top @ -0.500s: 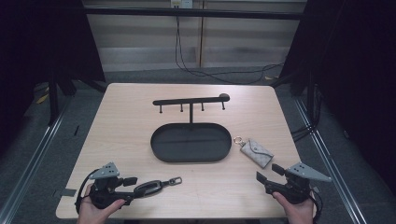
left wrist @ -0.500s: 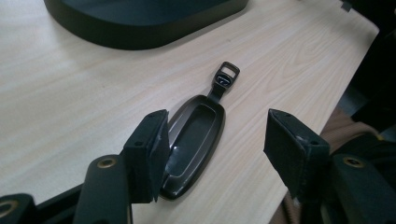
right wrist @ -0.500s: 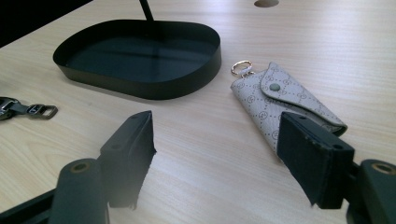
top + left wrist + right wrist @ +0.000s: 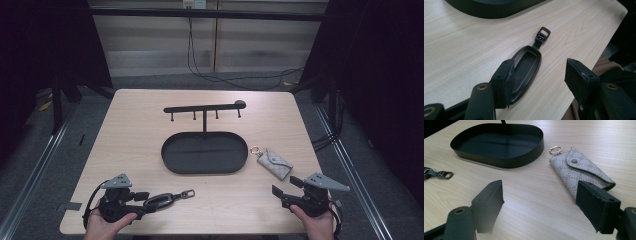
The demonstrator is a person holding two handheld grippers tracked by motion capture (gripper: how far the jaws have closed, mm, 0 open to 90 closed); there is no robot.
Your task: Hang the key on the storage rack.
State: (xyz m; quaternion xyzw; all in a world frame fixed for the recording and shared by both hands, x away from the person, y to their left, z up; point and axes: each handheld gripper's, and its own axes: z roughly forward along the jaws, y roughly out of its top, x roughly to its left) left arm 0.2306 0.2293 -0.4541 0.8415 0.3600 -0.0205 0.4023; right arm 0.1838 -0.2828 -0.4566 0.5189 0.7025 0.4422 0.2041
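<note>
Worktop [image 4: 130, 125] comes first as the largest thing before us, pale wood, carrying a black oval tray [image 4: 170, 162] with a hook rack [image 4: 204, 108] rising behind it, well ahead of both sets of jaws.

Next in size, the grey patterned key pouch [image 4: 579, 168] lies flat just ahead of our right gripper [image 4: 284, 191] and a little toward its right jaw, its ring pointing at the tray. The jaws of that gripper stand released, nothing between them, bare wood below.

Smaller, the black key fob [image 4: 526, 70] lies in front of our left gripper [image 4: 145, 199], its wide end reaching in beside the left jaw, its strap and buckle [image 4: 543, 33] pointing away toward the tray. Those jaws are parted and, as far as we can see, do not press on the fob; the left pad sits over its rim while the right jaw is well apart from it.

We judge the risk here to be an off-centre close: with the fob lying against one jaw, closing could push it sideways across the smooth wood or pinch only its edge, so it swivels or drops on lifting.

Against the picture half a second back, we see no shift: both grippers, fob and pouch lie as they did.
</note>
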